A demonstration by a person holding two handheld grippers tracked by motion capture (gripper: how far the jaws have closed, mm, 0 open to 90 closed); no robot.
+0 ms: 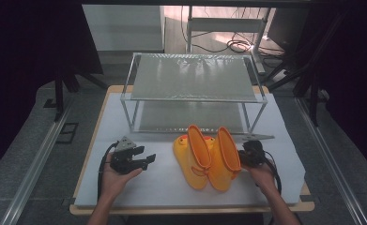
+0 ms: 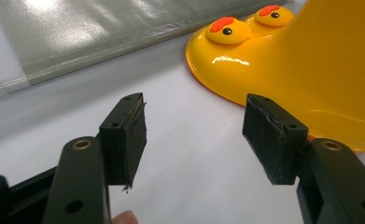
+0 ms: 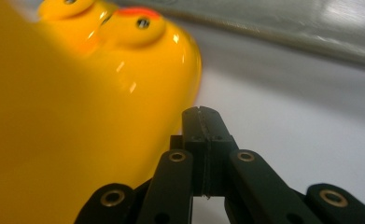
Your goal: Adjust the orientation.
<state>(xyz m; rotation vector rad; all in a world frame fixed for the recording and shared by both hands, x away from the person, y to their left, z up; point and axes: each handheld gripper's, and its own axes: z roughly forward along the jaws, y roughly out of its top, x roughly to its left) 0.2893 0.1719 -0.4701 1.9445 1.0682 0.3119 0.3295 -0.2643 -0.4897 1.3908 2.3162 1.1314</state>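
Two yellow rubber boots with duck faces on their toes stand side by side on the white table cover, the left boot touching the right boot. My left gripper is held level to the left of them, jaws open and empty, pointing toward the boots. In the left gripper view its fingertips stand wide apart with the boot ahead on the right. My right gripper sits close against the right boot's outer side. In the right gripper view its pads are shut together with nothing between them, next to the boot.
A two-level metal rack with shiny shelf sheets stands just behind the boots. The white cover reaches the table's front edge. Cables trail from both grippers. Dark stands and wires lie beyond the table at the back right.
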